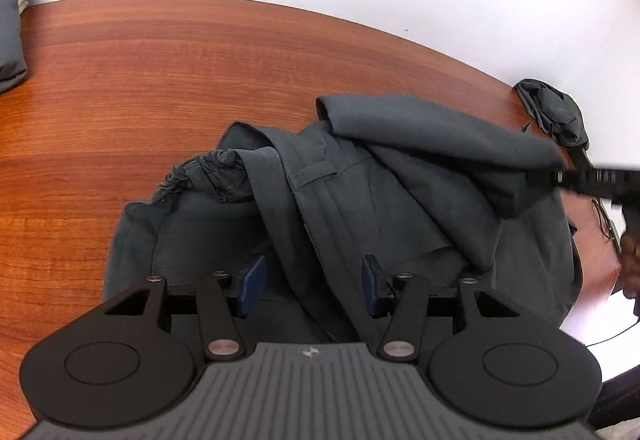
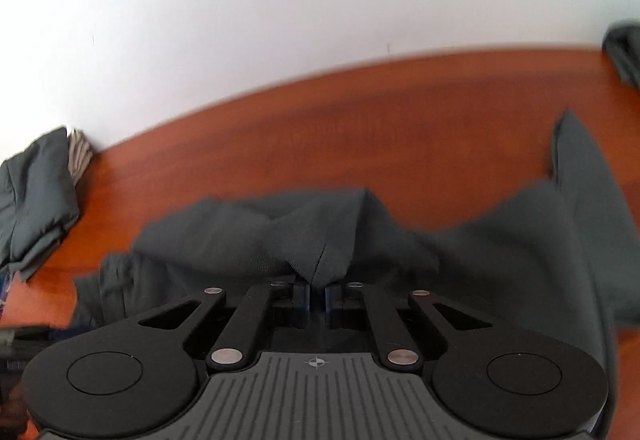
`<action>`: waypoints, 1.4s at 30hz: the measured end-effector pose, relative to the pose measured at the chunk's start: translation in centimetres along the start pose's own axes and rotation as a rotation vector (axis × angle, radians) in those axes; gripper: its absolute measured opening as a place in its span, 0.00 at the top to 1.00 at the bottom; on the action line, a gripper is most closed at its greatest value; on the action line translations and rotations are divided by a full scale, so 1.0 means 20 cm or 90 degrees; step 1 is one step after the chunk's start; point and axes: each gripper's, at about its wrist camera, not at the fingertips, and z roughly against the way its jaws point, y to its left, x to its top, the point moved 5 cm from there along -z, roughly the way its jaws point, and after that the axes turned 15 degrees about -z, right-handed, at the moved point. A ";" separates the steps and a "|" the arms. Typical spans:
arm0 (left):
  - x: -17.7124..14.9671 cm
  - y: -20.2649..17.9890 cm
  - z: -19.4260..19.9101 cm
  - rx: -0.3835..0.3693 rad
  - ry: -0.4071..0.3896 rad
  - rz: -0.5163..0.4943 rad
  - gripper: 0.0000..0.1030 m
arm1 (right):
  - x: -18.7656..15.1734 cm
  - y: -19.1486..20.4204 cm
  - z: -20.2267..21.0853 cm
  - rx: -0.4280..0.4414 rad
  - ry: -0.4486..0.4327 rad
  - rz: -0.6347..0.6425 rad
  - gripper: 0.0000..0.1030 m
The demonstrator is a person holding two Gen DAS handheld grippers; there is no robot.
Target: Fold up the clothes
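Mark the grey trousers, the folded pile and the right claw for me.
grey trousers [image 1: 400,168], left wrist view, on the upper fold.
folded pile [image 2: 36,196], right wrist view, on its top garment.
right claw [image 2: 318,298], right wrist view, between its fingertips.

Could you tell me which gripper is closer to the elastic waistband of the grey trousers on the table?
Left. The left gripper hangs open over the trousers, just short of the gathered waistband. The right gripper pinches a fold of the fabric further along, toward the other side.

right wrist view motion-blurred, folded stack [image 1: 10,16] cut off left
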 end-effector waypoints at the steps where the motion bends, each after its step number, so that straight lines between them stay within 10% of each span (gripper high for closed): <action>1: 0.00 0.00 0.00 0.000 -0.001 -0.001 0.44 | 0.04 0.02 0.01 0.001 -0.017 0.013 0.92; 14: 0.02 0.00 0.05 0.012 -0.034 -0.015 0.43 | 0.49 0.22 -0.23 -0.057 -0.103 0.139 0.93; 33: 0.01 0.02 0.07 0.024 -0.035 -0.014 0.43 | 0.51 0.03 -0.79 -0.143 0.000 0.132 0.91; 42: 0.01 0.02 0.07 0.019 -0.033 -0.014 0.41 | 0.58 0.08 -0.53 -0.112 -0.046 0.146 0.62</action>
